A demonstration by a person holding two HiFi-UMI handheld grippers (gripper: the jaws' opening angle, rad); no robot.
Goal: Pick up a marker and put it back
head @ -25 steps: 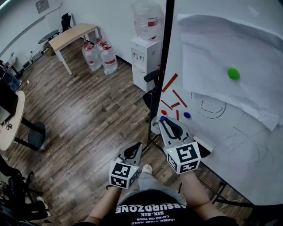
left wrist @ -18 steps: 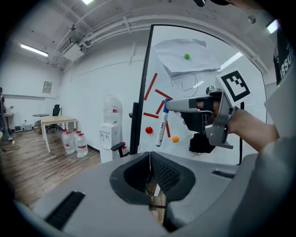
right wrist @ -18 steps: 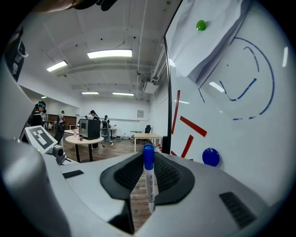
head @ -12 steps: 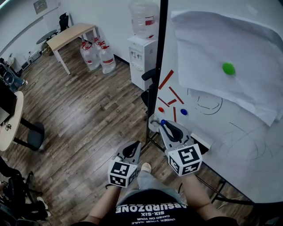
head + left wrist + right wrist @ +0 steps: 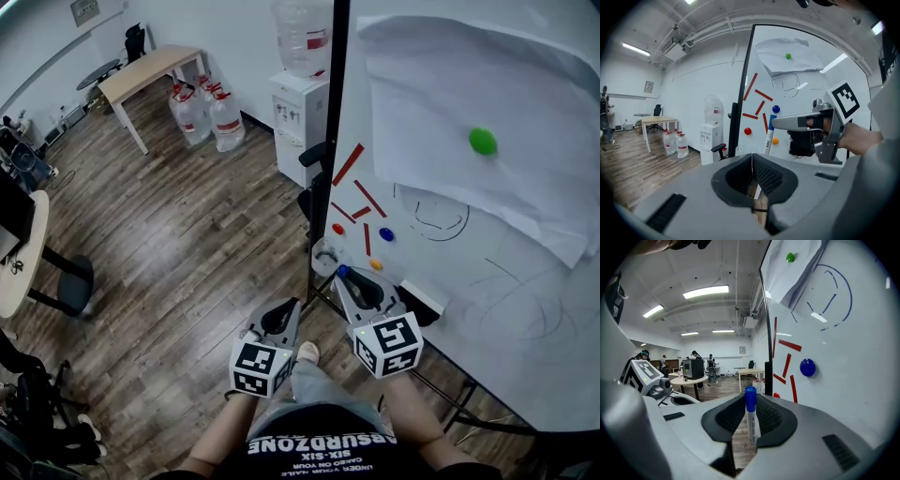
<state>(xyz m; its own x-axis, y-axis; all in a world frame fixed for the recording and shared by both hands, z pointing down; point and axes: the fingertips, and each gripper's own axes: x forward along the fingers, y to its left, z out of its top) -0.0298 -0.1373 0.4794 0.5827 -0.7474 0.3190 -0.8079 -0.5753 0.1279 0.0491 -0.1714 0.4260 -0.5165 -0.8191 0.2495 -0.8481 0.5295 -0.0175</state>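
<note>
Pinched the marker (image 5: 751, 423) in the right claw (image 5: 749, 416), pressed the left claw (image 5: 752, 176) together on nothing, had yet to put it back.

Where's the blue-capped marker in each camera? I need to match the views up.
Head view: the marker pokes from the right hand-held gripper, just below centre.
Left gripper view: the marker is right of centre, upright, at that gripper's tip.
Right gripper view: the marker is dead centre, upright, clamped between the jaws.
Shared landmark: the round blue magnet on the whiteboard, in all three.
</note>
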